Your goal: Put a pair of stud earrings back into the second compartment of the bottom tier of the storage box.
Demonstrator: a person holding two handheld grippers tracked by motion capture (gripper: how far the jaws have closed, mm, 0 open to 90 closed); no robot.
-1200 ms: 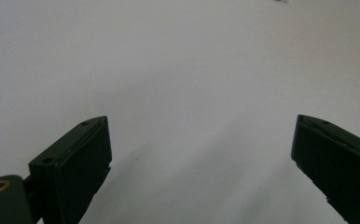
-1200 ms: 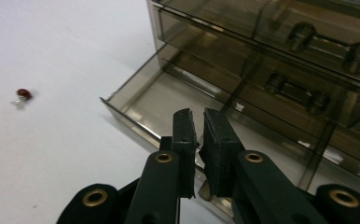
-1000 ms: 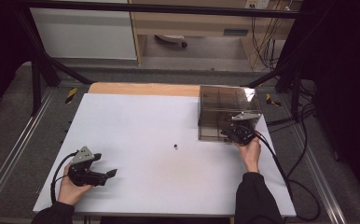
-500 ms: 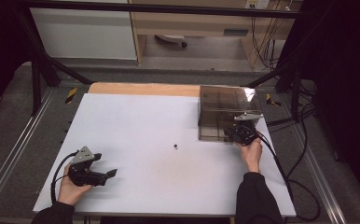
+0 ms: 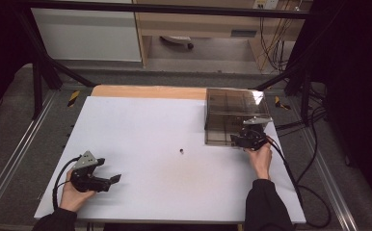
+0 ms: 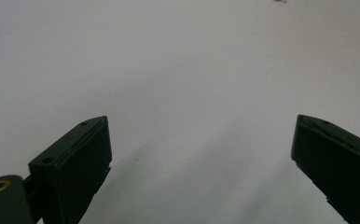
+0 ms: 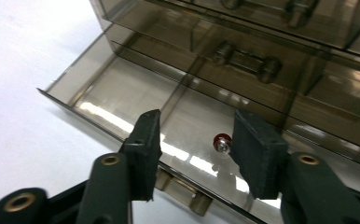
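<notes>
A smoky transparent drawer cabinet (image 5: 230, 115) stands at the table's far right. Its bottom drawer (image 7: 136, 88) is pulled out. In the right gripper view a small red-and-silver screw-like part (image 7: 222, 142) lies on that drawer's floor. My right gripper (image 7: 194, 140) hangs open just above the drawer's front wall, its jaws either side of the part and touching nothing. The drawer's handle (image 7: 185, 191) shows below the jaws. My left gripper (image 5: 108, 180) rests open at the near left, over bare white table (image 6: 178, 70). A tiny dark object (image 5: 181, 151) lies mid-table.
The white table top (image 5: 145, 125) has a wooden strip (image 5: 148, 91) along its far edge. Black frame posts and cables stand around the table. Upper drawers with handles (image 7: 248, 60) are shut above the open one.
</notes>
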